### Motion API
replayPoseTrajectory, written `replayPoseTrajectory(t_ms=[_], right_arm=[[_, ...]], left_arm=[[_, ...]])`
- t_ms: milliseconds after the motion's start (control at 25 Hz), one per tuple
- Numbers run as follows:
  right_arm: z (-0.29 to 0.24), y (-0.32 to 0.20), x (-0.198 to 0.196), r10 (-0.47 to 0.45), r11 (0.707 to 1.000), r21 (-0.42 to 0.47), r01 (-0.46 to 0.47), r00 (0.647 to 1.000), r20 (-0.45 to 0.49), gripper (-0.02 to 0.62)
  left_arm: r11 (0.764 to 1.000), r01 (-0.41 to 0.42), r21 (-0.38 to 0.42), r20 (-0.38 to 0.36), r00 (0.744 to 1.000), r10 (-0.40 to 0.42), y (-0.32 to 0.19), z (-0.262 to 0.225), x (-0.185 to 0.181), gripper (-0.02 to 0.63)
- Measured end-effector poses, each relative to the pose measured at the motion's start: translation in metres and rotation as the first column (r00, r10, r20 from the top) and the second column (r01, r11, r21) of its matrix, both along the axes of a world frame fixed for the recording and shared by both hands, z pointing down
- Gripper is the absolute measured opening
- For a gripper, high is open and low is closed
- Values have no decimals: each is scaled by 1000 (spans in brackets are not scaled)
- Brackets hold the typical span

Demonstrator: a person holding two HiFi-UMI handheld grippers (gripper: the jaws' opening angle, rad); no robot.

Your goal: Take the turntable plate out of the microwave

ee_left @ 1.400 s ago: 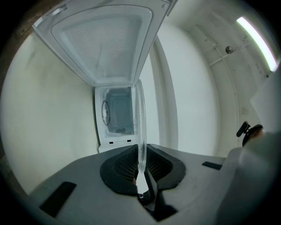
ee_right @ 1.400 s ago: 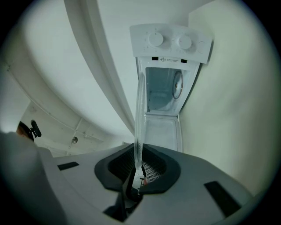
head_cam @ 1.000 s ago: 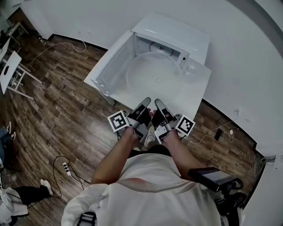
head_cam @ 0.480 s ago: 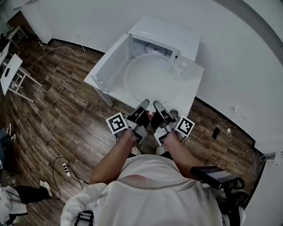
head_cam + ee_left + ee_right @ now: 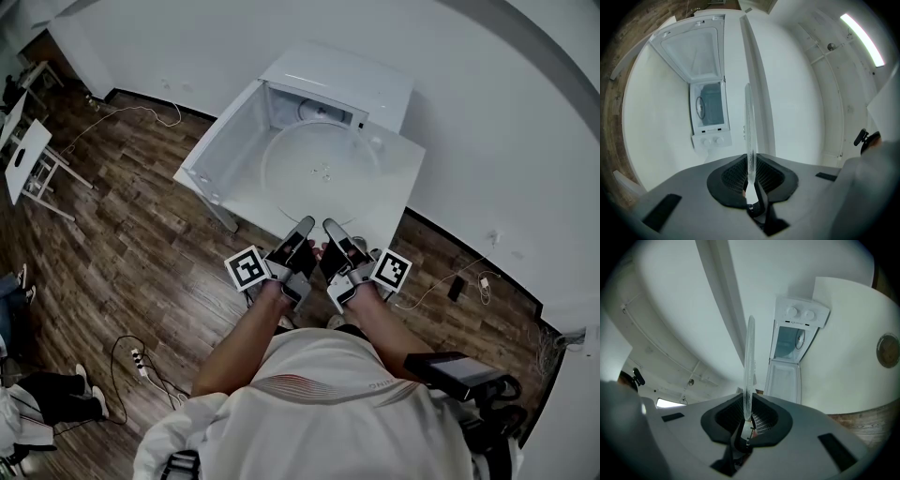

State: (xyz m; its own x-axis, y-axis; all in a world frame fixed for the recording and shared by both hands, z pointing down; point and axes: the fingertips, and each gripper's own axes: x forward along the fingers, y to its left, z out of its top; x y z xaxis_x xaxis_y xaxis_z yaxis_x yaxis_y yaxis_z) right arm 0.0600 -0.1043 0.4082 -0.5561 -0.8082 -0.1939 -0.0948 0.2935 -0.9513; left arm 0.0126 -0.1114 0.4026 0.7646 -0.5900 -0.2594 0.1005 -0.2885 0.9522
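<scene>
The clear glass turntable plate (image 5: 319, 169) hangs level in front of the white microwave (image 5: 347, 75), whose door (image 5: 220, 141) swings open to the left. My left gripper (image 5: 305, 231) and right gripper (image 5: 331, 231) sit side by side, each shut on the plate's near rim. In the left gripper view the plate (image 5: 749, 126) shows edge-on, running up from the left gripper (image 5: 750, 177), with the microwave (image 5: 710, 110) beyond. The right gripper view shows the same thin plate edge (image 5: 749, 366) clamped in the right gripper (image 5: 747, 417), with the microwave (image 5: 794, 336) behind.
The microwave stands on a white table (image 5: 403, 183) against a white wall. On the wooden floor lie cables and a power strip (image 5: 141, 356), and a small white stand (image 5: 28, 150) is at the left. A dark device (image 5: 450, 370) sits by my right hip.
Both grippers have drawn the plate back from the microwave cavity and raised it a little; most of that came early, and the grips are unchanged.
</scene>
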Motion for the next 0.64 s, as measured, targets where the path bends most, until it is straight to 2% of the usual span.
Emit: replayPoseTrajectory(t_ms=[640], right_arm=[[0,-1,1,-16,1000,-1,16,1000,6,40]], left_arm=[[1000,10,-1,16,1000,-10,0,-1,1,51]])
